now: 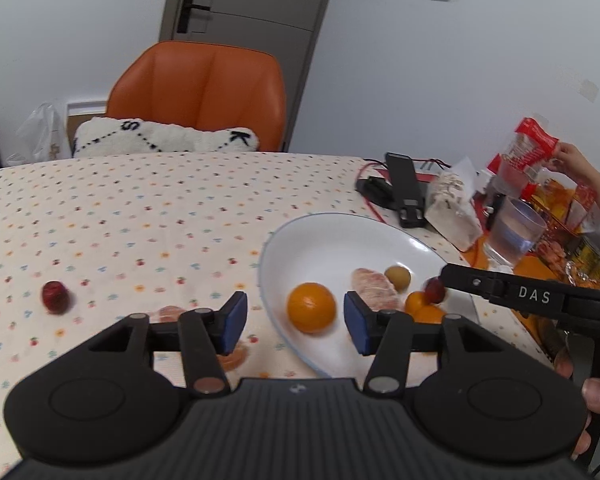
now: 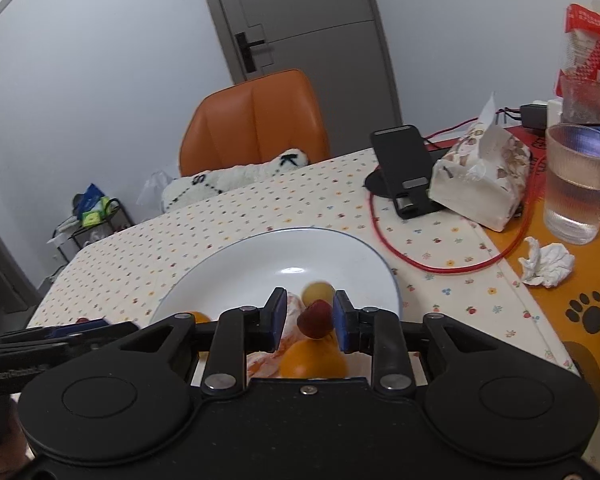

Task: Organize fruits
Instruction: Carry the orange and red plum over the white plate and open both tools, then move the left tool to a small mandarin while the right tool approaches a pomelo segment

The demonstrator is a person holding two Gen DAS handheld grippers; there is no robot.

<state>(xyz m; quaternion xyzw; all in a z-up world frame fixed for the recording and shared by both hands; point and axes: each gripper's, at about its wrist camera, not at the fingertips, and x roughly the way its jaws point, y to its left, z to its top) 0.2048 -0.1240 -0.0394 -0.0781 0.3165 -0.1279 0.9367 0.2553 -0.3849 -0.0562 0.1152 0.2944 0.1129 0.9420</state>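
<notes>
White walls and a grey door [image 1: 244,0] stood behind an orange chair [image 1: 198,92] that held a fluffy white cushion [image 1: 164,138]. Before it stretched a table under a cream tablecloth [image 1: 120,208] dotted with small fruit prints. On the cloth sat a wide white plate [image 1: 324,248] with a thin blue rim.

Only the left wrist view showed a large orange [image 1: 311,307] in the plate, a pinkish peeled segment [image 1: 374,289], a small tan fruit [image 1: 397,277], and a lone red date [image 1: 55,297] lying well apart on the cloth to the left. It also caught another person's hand [image 1: 574,162] holding a red snack bag [image 1: 530,148] at the far right.

Only the right wrist view showed a tissue pack [image 2: 480,176], a ribbed glass of water [image 2: 580,184], a black phone stand [image 2: 404,168], a red cable [image 2: 420,264] and a crumpled tissue [image 2: 546,262].

The left gripper [image 1: 295,322] hung over the plate's near edge, fingers spread wide and empty. The right gripper [image 2: 310,320] hovered above the plate with a small red fruit [image 2: 315,319] between its blue pads; whether they pinched it could not be told.
</notes>
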